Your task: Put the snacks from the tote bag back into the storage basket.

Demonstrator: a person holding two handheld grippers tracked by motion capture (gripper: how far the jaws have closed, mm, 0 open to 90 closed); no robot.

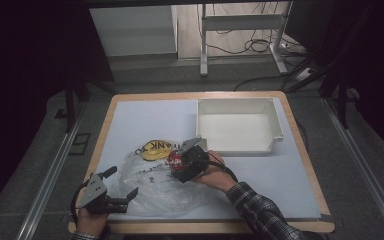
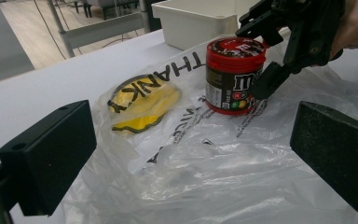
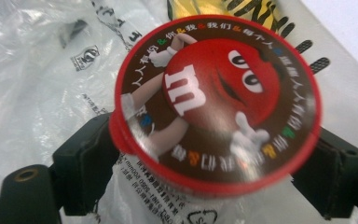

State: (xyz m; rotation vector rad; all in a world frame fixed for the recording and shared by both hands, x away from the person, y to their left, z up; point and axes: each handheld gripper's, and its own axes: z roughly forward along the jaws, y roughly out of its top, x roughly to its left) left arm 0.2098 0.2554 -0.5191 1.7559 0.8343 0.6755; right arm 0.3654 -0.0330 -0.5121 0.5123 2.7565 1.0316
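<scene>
Right tongs (image 2: 261,63): you had them straddling the red candy tub (image 2: 233,77), pads beside it.
Left tongs (image 1: 122,182): released, near the tub.
Tub: stood on the plastic bag (image 1: 150,192).

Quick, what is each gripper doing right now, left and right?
Left gripper: open, holding nothing, above the plastic bag.
Right gripper: jaws on either side of the red candy jar; firm grip cannot be told.
</scene>
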